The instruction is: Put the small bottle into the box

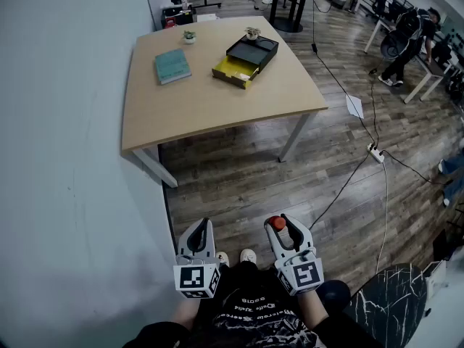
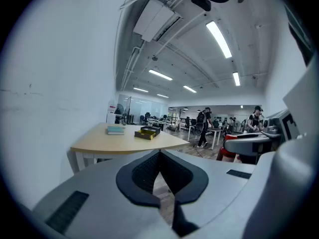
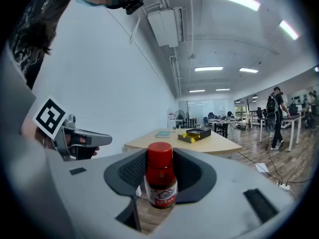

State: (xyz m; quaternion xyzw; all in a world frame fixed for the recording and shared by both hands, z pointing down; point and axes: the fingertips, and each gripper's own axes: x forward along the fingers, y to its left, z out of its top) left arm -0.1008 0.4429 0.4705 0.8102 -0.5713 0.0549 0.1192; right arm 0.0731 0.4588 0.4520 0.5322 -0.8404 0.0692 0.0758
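The box (image 1: 245, 58), black with a yellow drawer pulled open, lies on the far side of a wooden table (image 1: 217, 100) some way ahead of me. It also shows small in the left gripper view (image 2: 147, 132) and the right gripper view (image 3: 197, 134). The small bottle (image 3: 160, 180), red-capped with a white label, stands upright between the right gripper's (image 3: 160, 158) pads, which are shut on it. In the head view its red cap (image 1: 275, 223) peeks from the right gripper (image 1: 278, 223), held low near my body. My left gripper (image 1: 204, 227) (image 2: 159, 156) is shut and holds nothing.
A teal book (image 1: 172, 65) and two small potted plants (image 1: 189, 37) (image 1: 253, 32) share the table. A white wall runs along the left. Cables and a power strip (image 1: 375, 152) lie on the wood floor to the right. A person (image 1: 409, 42) stands by desks at the far right.
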